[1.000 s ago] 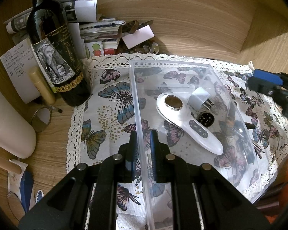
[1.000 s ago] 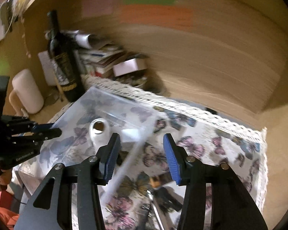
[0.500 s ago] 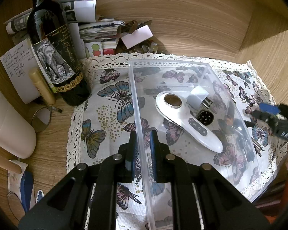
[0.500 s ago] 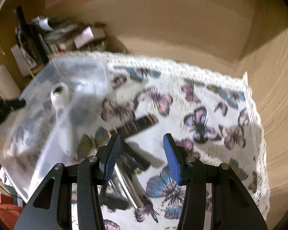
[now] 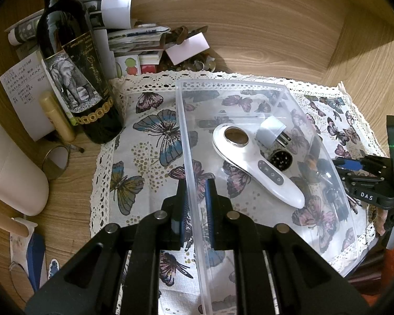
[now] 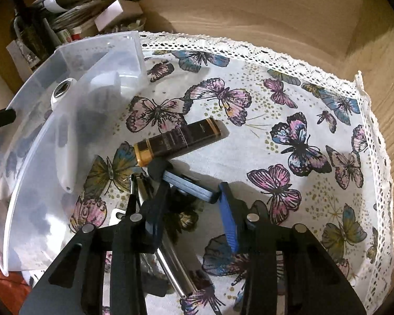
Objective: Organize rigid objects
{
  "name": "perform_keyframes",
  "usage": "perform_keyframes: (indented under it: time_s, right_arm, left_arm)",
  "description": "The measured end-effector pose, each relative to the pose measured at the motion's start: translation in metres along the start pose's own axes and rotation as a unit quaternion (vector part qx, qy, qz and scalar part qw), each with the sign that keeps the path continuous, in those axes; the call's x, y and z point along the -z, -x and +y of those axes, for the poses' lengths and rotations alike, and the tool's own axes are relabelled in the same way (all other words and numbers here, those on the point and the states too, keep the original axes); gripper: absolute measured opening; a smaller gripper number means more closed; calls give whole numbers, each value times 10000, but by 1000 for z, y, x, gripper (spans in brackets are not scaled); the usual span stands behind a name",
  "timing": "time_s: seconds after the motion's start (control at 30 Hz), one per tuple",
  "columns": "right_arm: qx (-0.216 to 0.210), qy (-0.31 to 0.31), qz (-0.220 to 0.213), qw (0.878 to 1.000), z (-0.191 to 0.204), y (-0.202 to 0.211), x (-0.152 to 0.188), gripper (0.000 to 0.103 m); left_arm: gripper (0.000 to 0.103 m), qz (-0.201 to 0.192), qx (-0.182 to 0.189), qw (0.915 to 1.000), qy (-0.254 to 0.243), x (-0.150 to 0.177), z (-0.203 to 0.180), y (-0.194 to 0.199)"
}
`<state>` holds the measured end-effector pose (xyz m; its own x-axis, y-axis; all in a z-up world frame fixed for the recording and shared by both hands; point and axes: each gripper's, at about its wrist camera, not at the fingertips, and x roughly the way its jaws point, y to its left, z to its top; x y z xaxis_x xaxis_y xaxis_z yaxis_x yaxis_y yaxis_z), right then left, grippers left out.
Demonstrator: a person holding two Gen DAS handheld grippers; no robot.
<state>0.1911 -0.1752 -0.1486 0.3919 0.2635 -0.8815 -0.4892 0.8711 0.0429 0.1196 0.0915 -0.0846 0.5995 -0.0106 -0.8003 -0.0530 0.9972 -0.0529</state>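
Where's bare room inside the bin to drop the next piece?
Free: the clear bin's near end, between the white handheld device and the left gripper clamping its wall. Crowded: the middle, where the white plug adapter and round black piece sit.

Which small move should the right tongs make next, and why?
Probably finish closing. The right tongs are closing with the flat grey-blue object between them, its right end at the blue pad. The left tongs hold the clear bin's wall, ready for the drop.

- The left wrist camera looks down, close, along the clear box (image 5: 194,173) wall.
- The right wrist camera looks down, close, just beside that box.
- Both see the box and the butterfly cloth (image 6: 289,110).
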Motion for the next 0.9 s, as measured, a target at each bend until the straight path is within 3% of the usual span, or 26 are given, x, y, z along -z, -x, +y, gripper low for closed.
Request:
perform_keyframes:
  time_s: [0.2, 0.57, 0.9]
  right_arm:
    - [83, -33, -215, 9997, 0, 16, -3, 34]
    - [72, 160, -1156, 9931, 15, 75, -36, 34]
    - [-319, 710, -1573, 9845, 59, 94, -56, 34]
  left_arm:
    - [13, 13, 3, 10000, -3, 0, 0, -1]
    - [13, 13, 4, 10000, 2, 0, 0, -1]
    - [13, 7, 9, 10000, 6, 0, -1, -2]
